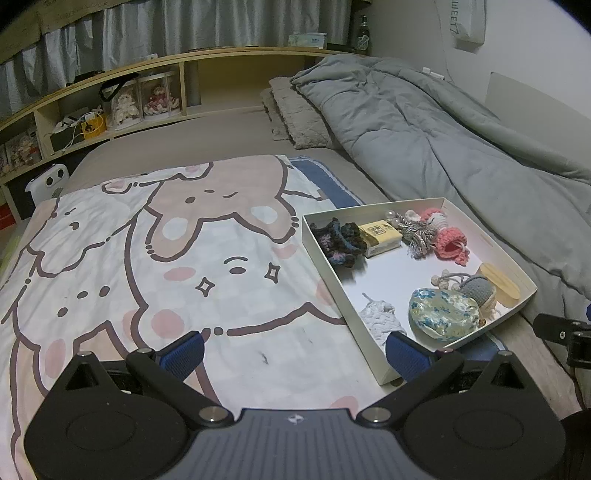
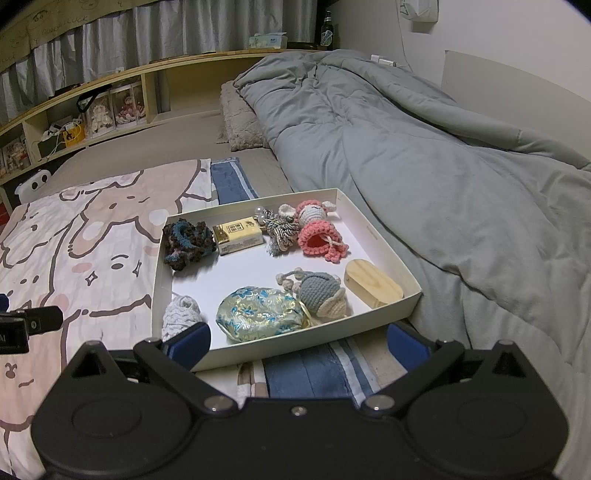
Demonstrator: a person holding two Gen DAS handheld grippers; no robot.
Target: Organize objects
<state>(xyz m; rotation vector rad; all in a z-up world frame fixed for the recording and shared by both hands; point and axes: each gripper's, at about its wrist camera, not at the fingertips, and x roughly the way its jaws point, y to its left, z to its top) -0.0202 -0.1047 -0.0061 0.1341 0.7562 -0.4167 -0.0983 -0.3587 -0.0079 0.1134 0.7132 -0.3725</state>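
Shallow white cardboard tray on bed, just ahead of right gripper, ahead-right of left gripper. Both spread wide, empty. Blue floral brocade pouch nearest inside; white crocheted piece beside it.

White bag — reads "WEET7" (partly cut off).

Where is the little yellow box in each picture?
Left wrist view: the yellow box lies right of centre, at the far end of the white tray, between the dark crochet and the tassel.
Right wrist view: the yellow box lies left of centre, again at the tray's far end, right of the dark crochet.
Shared landmark: the floral pouch near the tray's front.
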